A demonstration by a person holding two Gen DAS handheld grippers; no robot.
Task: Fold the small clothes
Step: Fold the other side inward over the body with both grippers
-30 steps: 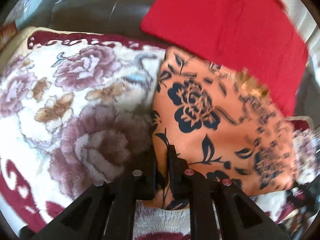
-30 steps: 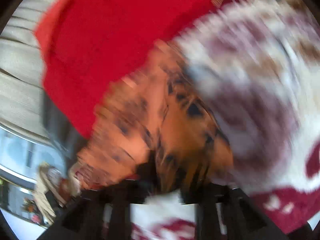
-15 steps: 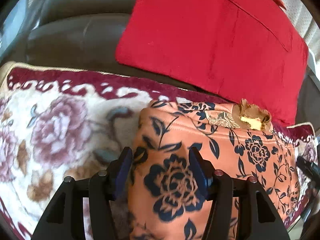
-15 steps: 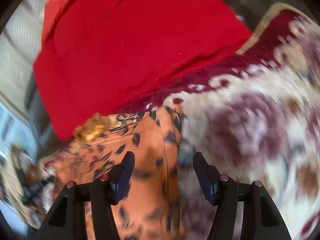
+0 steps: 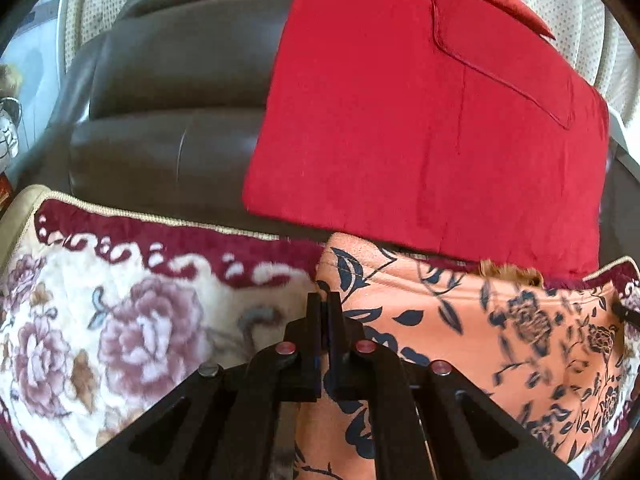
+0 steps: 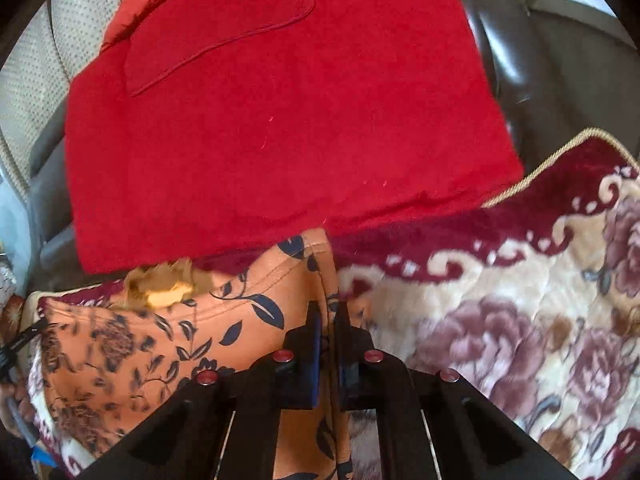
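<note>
- Orange floral garment point(image 5: 460, 320) spread on plush rose-patterned blanket point(image 5: 120, 340), at the blanket's far edge, beside the red border band.
- Same garment point(image 6: 224, 320) in right wrist view: dark blue flower and leaf print, stitched hem running diagonally across the near layer.
- Left gripper point(image 5: 324, 300): jaws just closed, now pinched together on the garment's left edge; cloth passing between the fingers and hanging below them.
- Right gripper point(image 6: 327, 308): jaws just closed, now clamped on the garment's right edge; thin fold of orange cloth visible in the narrow slit between the fingers.
- Far edge of garment tucked just under the lower edge of a red cushion point(image 5: 420, 120).
- Red cushion point(image 6: 280, 120) leaning against dark leather sofa back point(image 5: 180, 92); stitched flap seam visible on its face.
- Small tan, fuzzy item point(image 6: 164, 286) at the garment's far edge, just below the cushion; identity not determinable.
- Cream perforated fabric point(image 6: 28, 60) behind the sofa.
- Garment surface blurred toward the outer side in both views; print detail there not readable.
</note>
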